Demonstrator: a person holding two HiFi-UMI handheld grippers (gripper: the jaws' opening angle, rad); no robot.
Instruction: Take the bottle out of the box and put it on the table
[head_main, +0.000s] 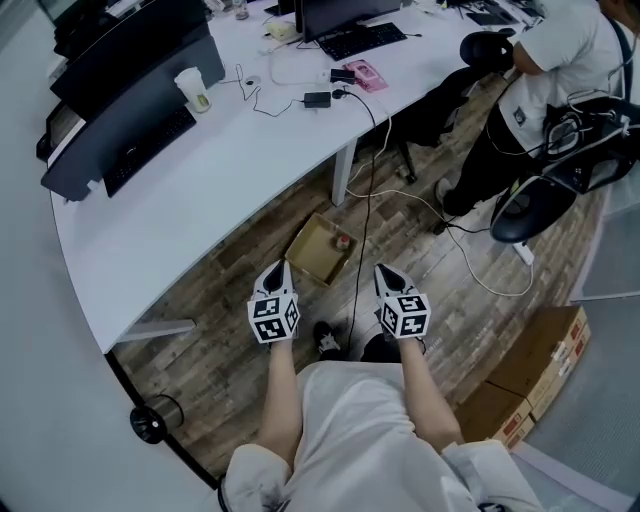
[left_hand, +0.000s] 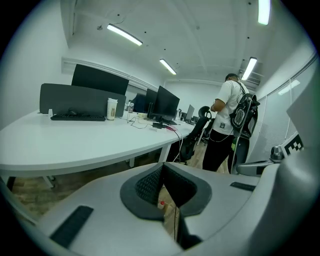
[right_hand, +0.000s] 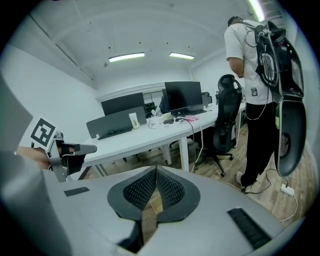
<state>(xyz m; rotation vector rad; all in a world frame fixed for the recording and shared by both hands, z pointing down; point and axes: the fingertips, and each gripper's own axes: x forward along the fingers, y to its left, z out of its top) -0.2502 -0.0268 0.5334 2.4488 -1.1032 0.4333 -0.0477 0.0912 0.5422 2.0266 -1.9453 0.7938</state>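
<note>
Left gripper view: left gripper (left_hand: 162, 166) has its jaws pressed together, ribbed pads meeting in one seam, nothing between them. Through the notch below the pads a small bottle (left_hand: 162, 204) with a red cap shows, lying in an open cardboard box (left_hand: 171, 214) on the floor.

Right gripper view: right gripper (right_hand: 156, 170) also has its jaws pressed together and is empty; brown cardboard shows below the pads.

Head view: both grippers are held out side by side above the wood-pattern floor (head_main: 220, 340), tips pointing toward the box, which lies just beyond them and apart from both. The bottle sits at the box's far right corner. A black cable (head_main: 362, 200) hangs from the desk and runs past the box's right side.

The white desk (head_main: 230, 170) curves beyond the box. It carries a paper cup (head_main: 192, 88), a black keyboard (head_main: 150, 150), a black adapter (head_main: 317, 99) and a pink item (head_main: 365, 74).

Writing: the marker cubes (head_main: 273, 318) show black-and-white square codes only. Brown cartons (head_main: 545, 365) at the right bear red print, too small to read. A second person (head_main: 540, 60) stands by the desk's far end.
</note>
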